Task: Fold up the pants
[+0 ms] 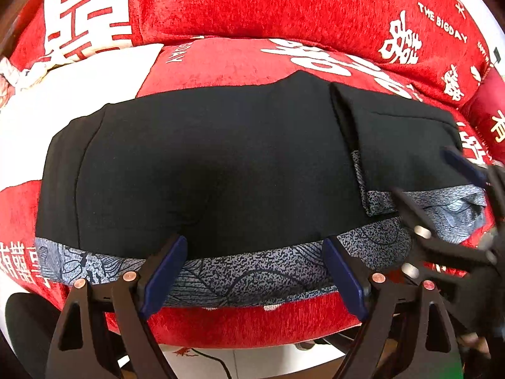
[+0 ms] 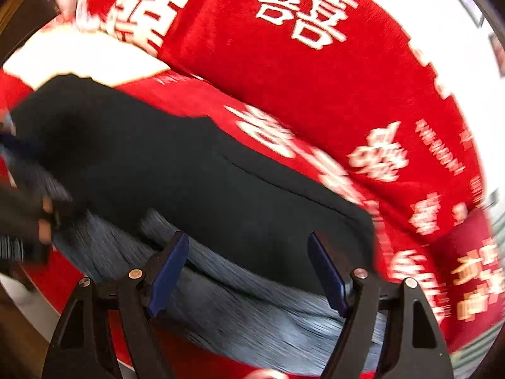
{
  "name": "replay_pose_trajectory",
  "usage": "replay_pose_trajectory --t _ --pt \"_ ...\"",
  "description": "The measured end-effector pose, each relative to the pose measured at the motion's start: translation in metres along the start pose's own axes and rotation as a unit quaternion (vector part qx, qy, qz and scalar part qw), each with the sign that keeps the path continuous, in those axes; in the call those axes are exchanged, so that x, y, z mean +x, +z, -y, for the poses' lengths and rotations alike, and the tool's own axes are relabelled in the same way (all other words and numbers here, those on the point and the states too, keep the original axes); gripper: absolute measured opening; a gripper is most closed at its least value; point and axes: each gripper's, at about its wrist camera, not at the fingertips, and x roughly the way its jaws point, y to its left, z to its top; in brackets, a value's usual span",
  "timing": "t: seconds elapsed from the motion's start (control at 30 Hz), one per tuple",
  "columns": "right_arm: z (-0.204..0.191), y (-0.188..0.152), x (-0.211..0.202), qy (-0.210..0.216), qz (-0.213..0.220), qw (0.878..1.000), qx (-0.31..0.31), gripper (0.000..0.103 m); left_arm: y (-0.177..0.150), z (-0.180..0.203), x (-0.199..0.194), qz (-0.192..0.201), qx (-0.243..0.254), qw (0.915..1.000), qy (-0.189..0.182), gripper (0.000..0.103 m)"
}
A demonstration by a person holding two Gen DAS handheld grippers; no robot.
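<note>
Black pants (image 1: 221,164) lie flat across the red sofa seat (image 1: 240,63), a grey patterned band (image 1: 104,262) running along their near edge. At the right end a flap (image 1: 397,139) is folded back over the pants. My left gripper (image 1: 255,271) hovers open over the near band with nothing clamped. My right gripper (image 1: 423,170) comes in from the right over the folded end, jaws apart. The right wrist view is blurred: my right gripper (image 2: 249,268) stands open above the pants (image 2: 189,183) and band (image 2: 252,312). My left gripper (image 2: 19,173) is at the left edge.
Red back cushions (image 1: 284,3) with white characters rise behind the seat. A white cloth (image 1: 79,85) lies on the seat at the left. Below the sofa's front edge there is pale floor with a dark cable (image 1: 217,361) and a dark object (image 1: 22,325).
</note>
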Motion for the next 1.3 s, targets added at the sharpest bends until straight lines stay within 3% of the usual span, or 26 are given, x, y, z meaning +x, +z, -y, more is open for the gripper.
replay_pose_trajectory --t 0.1,0.13,0.17,0.2,0.23,0.3,0.43,0.47,0.5,0.57,0.6,0.67,0.73,0.8,0.83,0.9,0.97,1.13,1.2,1.3 --pt "-0.002 0.004 0.017 0.025 -0.011 0.999 0.026 0.079 -0.001 0.001 0.001 0.000 0.005 1.0000 0.003 0.088" --pt "0.003 0.003 0.019 0.042 -0.007 0.998 0.041 0.075 -0.001 0.002 0.001 0.000 0.008 0.9999 0.006 0.088" --pt "0.010 0.003 0.025 0.069 -0.016 0.996 0.053 0.044 -0.002 0.004 0.002 0.001 0.012 0.9999 0.009 0.088" --pt "0.016 0.001 0.029 0.088 -0.033 0.993 0.073 0.004 -0.003 0.005 0.002 0.002 0.017 0.9998 0.013 0.088" --pt "0.021 -0.002 0.029 0.076 -0.041 0.993 0.085 0.000 -0.003 0.006 0.002 0.004 0.020 0.9997 0.016 0.088" --pt "0.038 -0.008 0.024 0.072 -0.046 0.990 0.114 0.000 -0.004 0.008 0.003 0.006 0.023 0.9995 0.019 0.088" --pt "0.062 -0.013 0.006 0.124 -0.035 0.975 0.178 0.004 -0.004 0.012 0.005 0.008 0.019 0.9995 0.023 0.091" --pt "0.062 -0.012 0.003 0.128 -0.035 0.974 0.184 0.016 -0.004 0.012 0.005 0.008 0.019 0.9995 0.024 0.091" --pt "0.057 -0.008 0.000 0.129 -0.033 0.975 0.178 0.048 -0.004 0.012 0.005 0.009 0.019 0.9995 0.025 0.091" --pt "0.042 -0.002 -0.006 0.122 -0.016 0.981 0.152 0.090 -0.004 0.011 0.004 0.009 0.019 0.9996 0.021 0.091" --pt "0.031 0.002 -0.008 0.118 -0.002 0.984 0.133 0.091 -0.004 0.009 0.004 0.008 0.017 0.9997 0.017 0.091" --pt "0.009 0.009 -0.005 0.116 0.000 0.989 0.096 0.090 -0.006 0.010 0.004 0.007 0.027 0.9995 0.017 0.092" --pt "-0.003 0.014 0.011 0.120 -0.029 0.988 0.088 0.088 -0.009 0.013 0.005 0.008 0.039 0.9989 0.026 0.092" --pt "-0.007 0.012 0.035 0.117 -0.079 0.987 0.082 0.076 -0.010 0.015 0.005 0.009 0.044 0.9984 0.033 0.092" --pt "-0.004 0.011 0.034 0.121 -0.064 0.987 0.086 0.074 -0.010 0.014 0.005 0.009 0.041 0.9987 0.029 0.092" --pt "0.004 0.008 0.032 0.121 -0.062 0.987 0.086 0.040 -0.008 0.011 0.003 0.008 0.035 0.9991 0.020 0.092" --pt "0.022 0.005 0.025 0.120 -0.064 0.985 0.111 0.021 -0.008 0.011 0.003 0.007 0.033 0.9992 0.020 0.092" --pt "0.091 -0.013 -0.017 0.111 -0.016 0.975 0.190 0.018 -0.008 0.014 0.004 0.004 0.041 0.9987 0.029 0.092" --pt "0.124 -0.022 -0.038 0.100 0.004 0.970 0.222 0.009 -0.006 0.013 0.004 -0.001 0.033 0.9991 0.028 0.092" --pt "0.183 -0.040 -0.064 0.092 0.029 0.951 0.293 0.009 0.000 0.011 0.002 -0.008 0.015 0.9996 0.022 0.092"
